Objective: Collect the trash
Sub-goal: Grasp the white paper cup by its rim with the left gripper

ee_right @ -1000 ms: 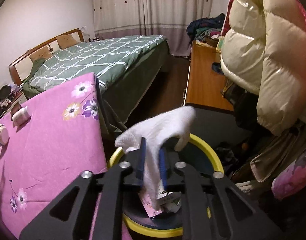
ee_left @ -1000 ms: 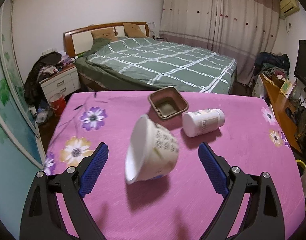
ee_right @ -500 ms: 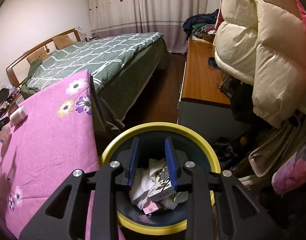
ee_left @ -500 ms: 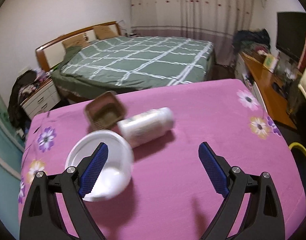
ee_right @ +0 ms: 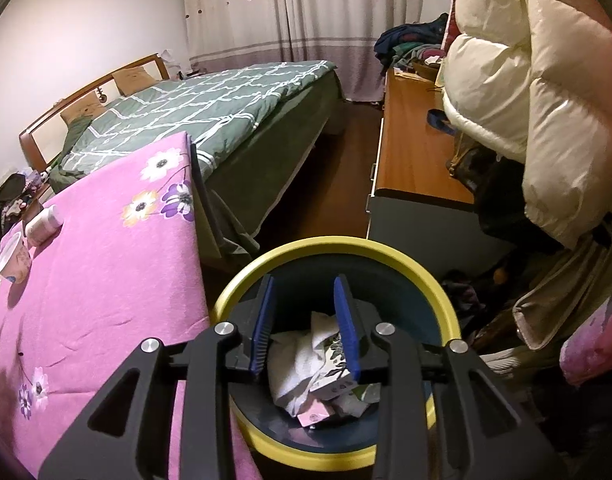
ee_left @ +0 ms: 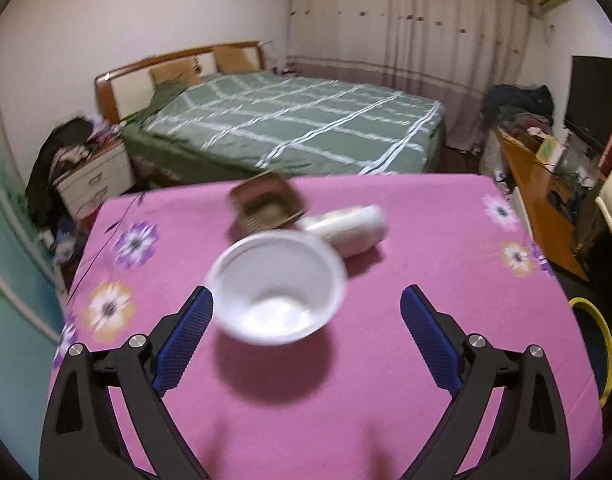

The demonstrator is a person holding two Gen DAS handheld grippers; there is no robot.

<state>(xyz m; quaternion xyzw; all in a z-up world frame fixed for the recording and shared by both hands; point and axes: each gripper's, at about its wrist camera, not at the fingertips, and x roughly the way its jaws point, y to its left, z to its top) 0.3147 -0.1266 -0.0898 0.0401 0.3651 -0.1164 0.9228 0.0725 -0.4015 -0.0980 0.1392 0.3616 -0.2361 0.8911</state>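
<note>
My right gripper (ee_right: 306,322) opening, empty, above yellow-rimmed dark bin (ee_right: 426,284) with crumpled white tissue (ee_right: 295,368); left gripper (ee_left: 306,322) wide open around white paper bowl (ee_left: 277,286).

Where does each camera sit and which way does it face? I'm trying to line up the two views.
Left wrist: on the left gripper, angled down at the paper bowl on the pink table; open fingers show.
Right wrist: on the right gripper, over the yellow-rimmed bin; jaws opening, empty.
Shared: table, bowl, white bottle, bed.

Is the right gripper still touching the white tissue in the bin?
Apart. The right wrist view shows the right gripper opening, empty, above the white tissue lying in the bin.
</note>
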